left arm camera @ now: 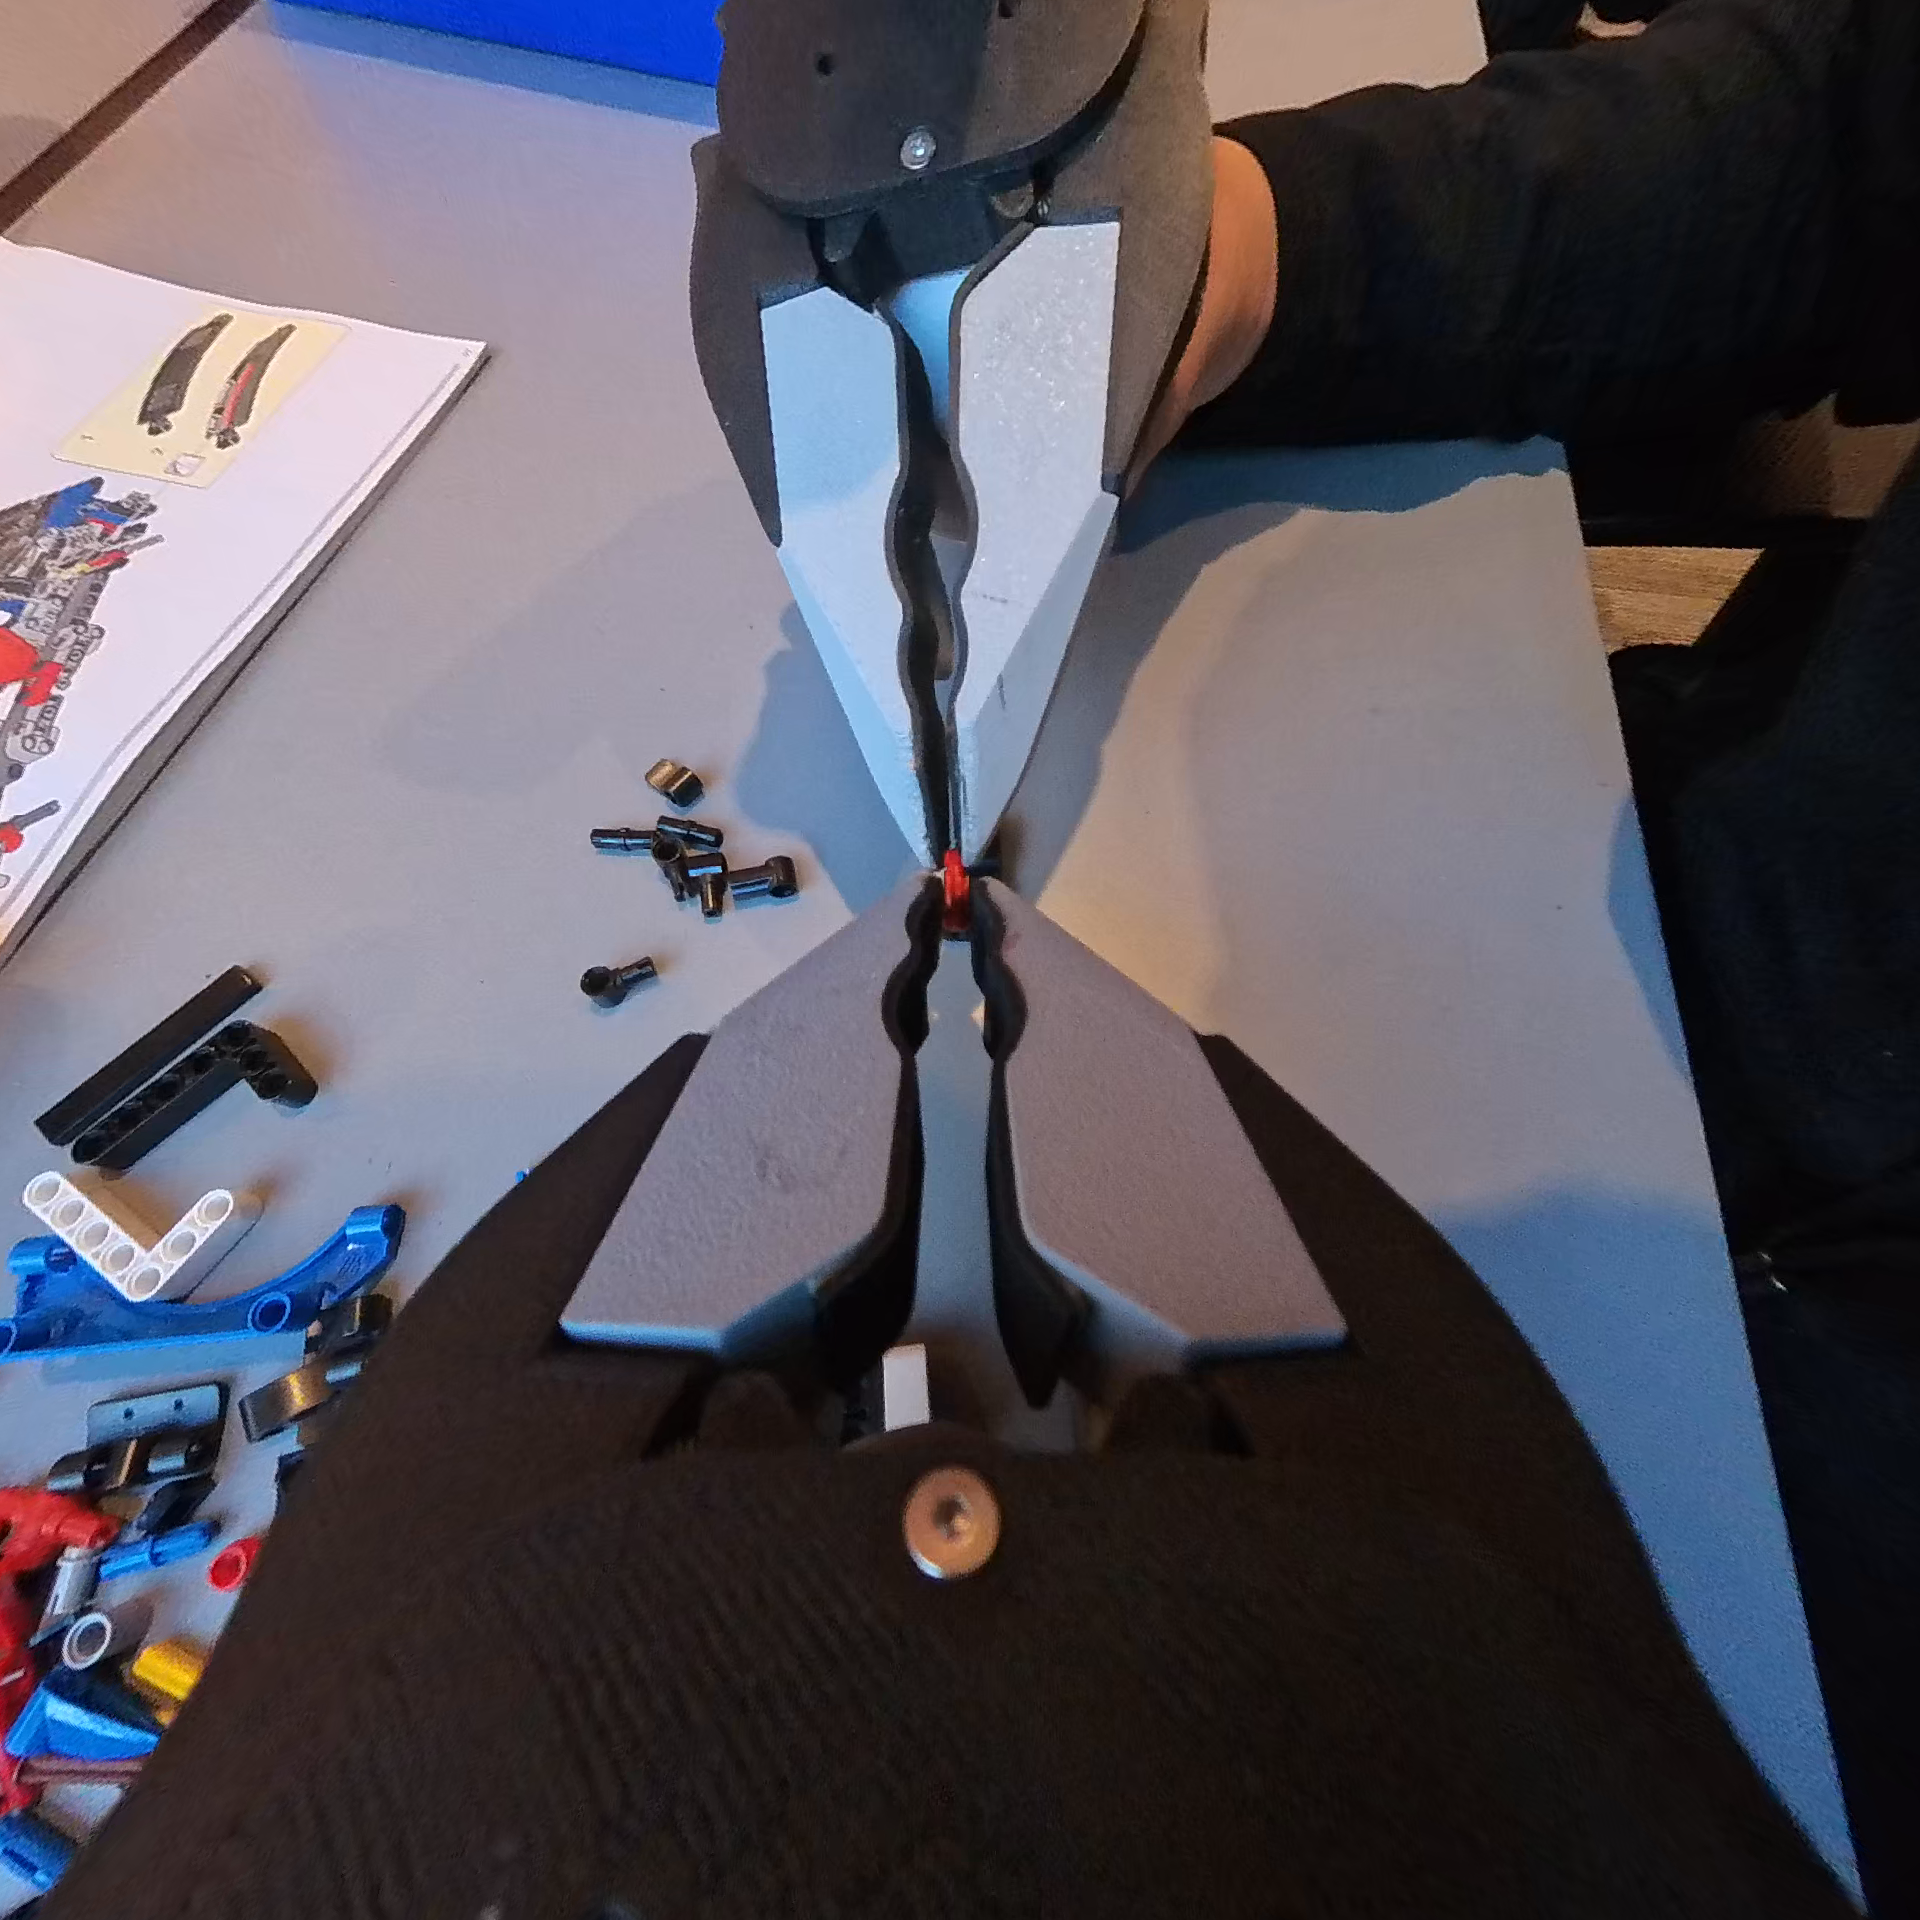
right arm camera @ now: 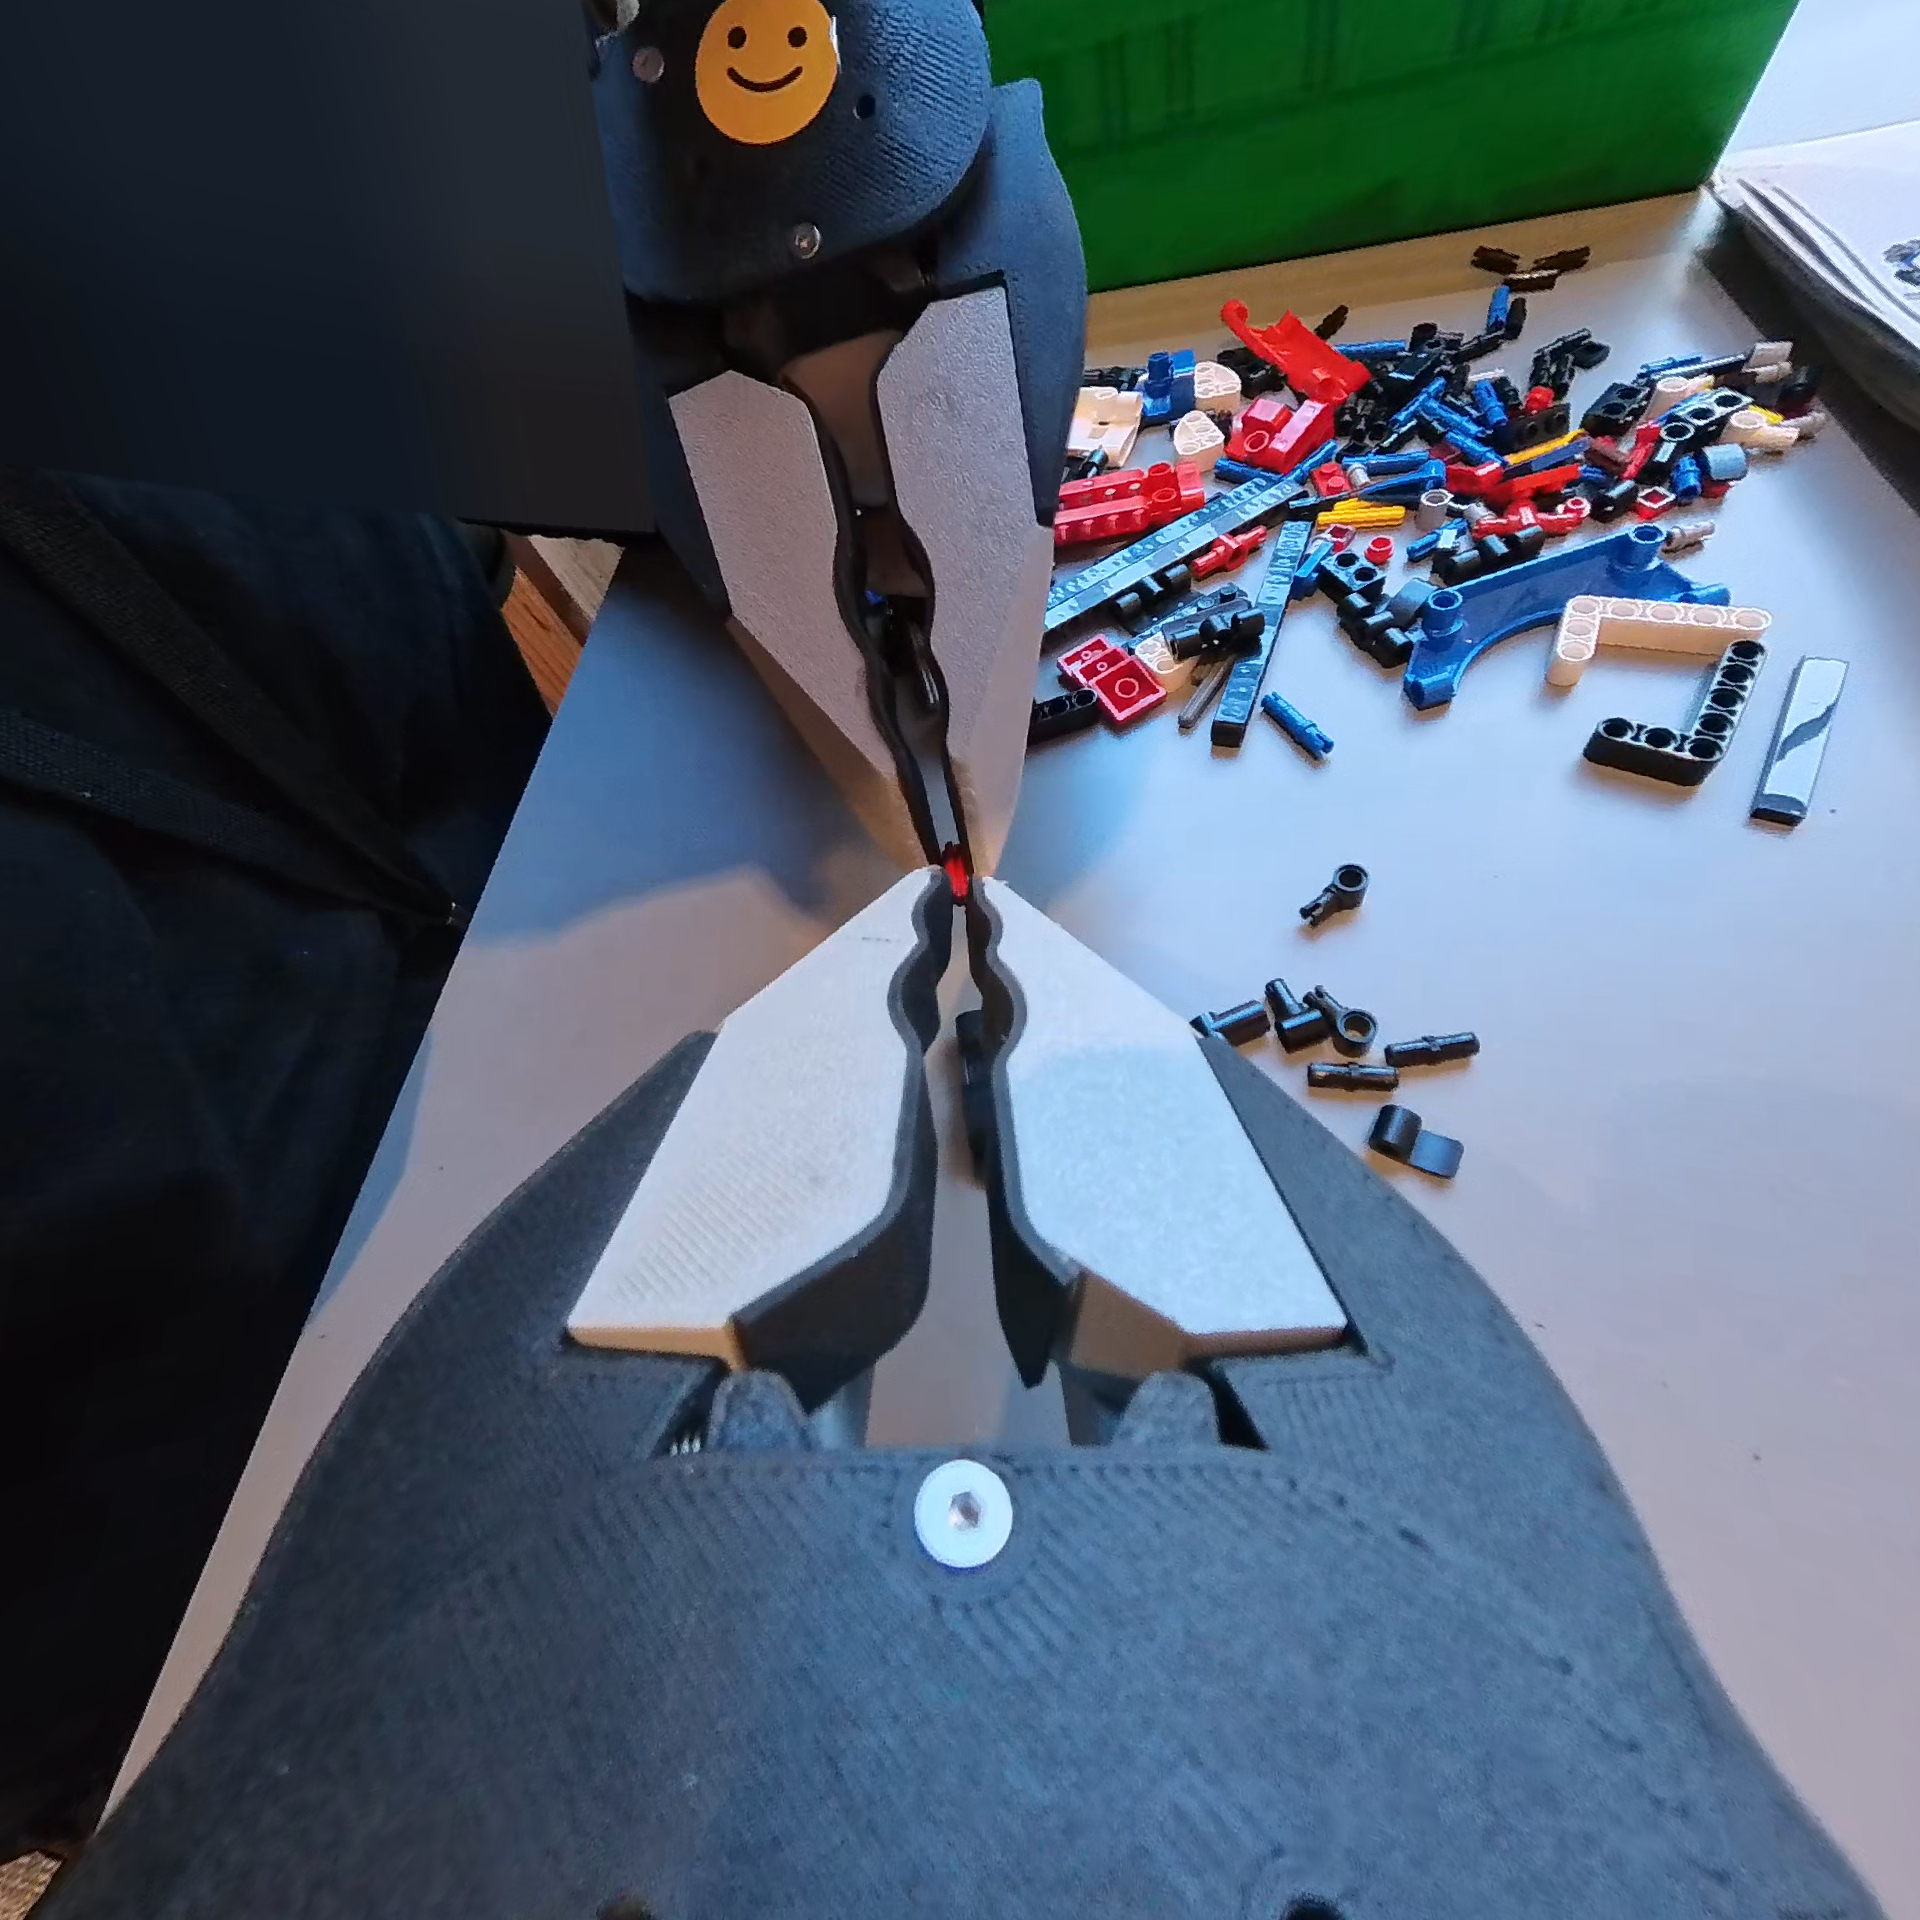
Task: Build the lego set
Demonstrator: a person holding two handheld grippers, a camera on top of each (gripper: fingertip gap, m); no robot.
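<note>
A small red lego piece [left arm camera: 954, 902] is pinched where the two grippers meet tip to tip, low over the grey table [left arm camera: 1299, 831]. My left gripper [left arm camera: 956, 899] reaches in from the bottom of the left wrist view, jaws shut on the piece. My right gripper [left arm camera: 950, 844] comes from the top, also shut on it. In the right wrist view the red piece [right arm camera: 956, 873] sits between my right gripper [right arm camera: 960, 902] below and the left gripper [right arm camera: 954, 854], with its yellow smiley sticker, above. A black part [right arm camera: 971, 1081] shows in the gap behind the right fingertips.
Loose black pins [left arm camera: 696, 852] [right arm camera: 1340, 1039] lie close by. A black L-beam [right arm camera: 1683, 717], a white L-beam [right arm camera: 1652, 623], a blue arch [right arm camera: 1538, 603] and a pile of parts [right arm camera: 1403, 468] lie beyond. An instruction booklet [left arm camera: 208, 520] and a green bin [right arm camera: 1351, 125] stand farther off. A person's hand [left arm camera: 1236, 301] holds the right gripper. The blue arch [right arm camera: 1538, 603] is about equally far from each gripper, around 15 cm.
</note>
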